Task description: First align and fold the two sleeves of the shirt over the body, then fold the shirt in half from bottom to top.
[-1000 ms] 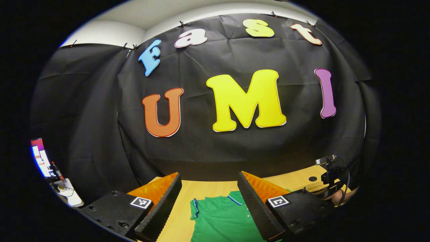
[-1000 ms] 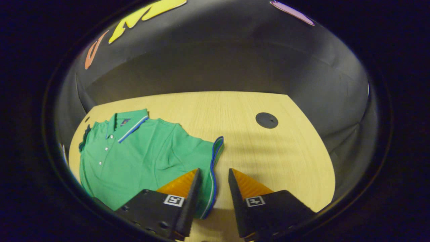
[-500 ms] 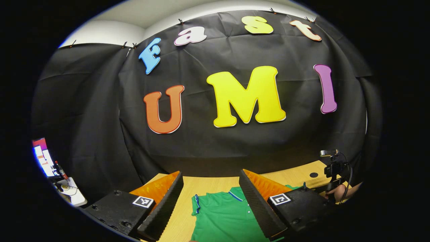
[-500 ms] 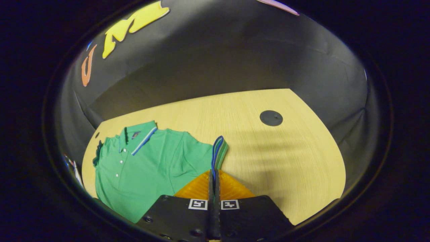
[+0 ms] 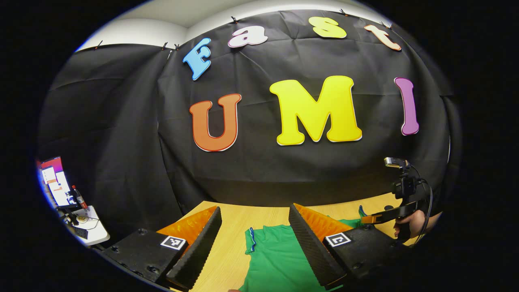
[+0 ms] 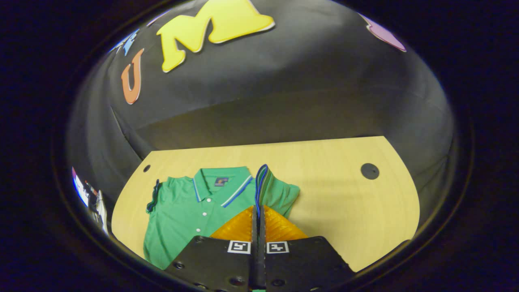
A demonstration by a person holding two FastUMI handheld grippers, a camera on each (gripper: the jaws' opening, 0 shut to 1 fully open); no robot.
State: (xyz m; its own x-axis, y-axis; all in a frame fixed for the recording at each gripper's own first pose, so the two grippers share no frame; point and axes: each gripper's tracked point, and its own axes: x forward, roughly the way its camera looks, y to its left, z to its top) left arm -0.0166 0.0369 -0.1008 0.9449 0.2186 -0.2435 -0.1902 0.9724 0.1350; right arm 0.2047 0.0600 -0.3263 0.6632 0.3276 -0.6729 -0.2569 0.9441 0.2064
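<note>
Right gripper (image 6: 258, 211) clamps shirt (image 6: 182, 211) sleeve (image 6: 263, 182); collar label unreadable.

No readable text stands on anything here. The small patch inside the shirt's collar (image 6: 221, 181) is too tiny to read. The square black-and-white markers (image 6: 238, 246) on the gripper bodies carry patterns, not words.

The right tongs (image 6: 258, 211) closed on the sleeve (image 6: 265, 182); lifted it over the shirt (image 6: 182, 211).
</note>
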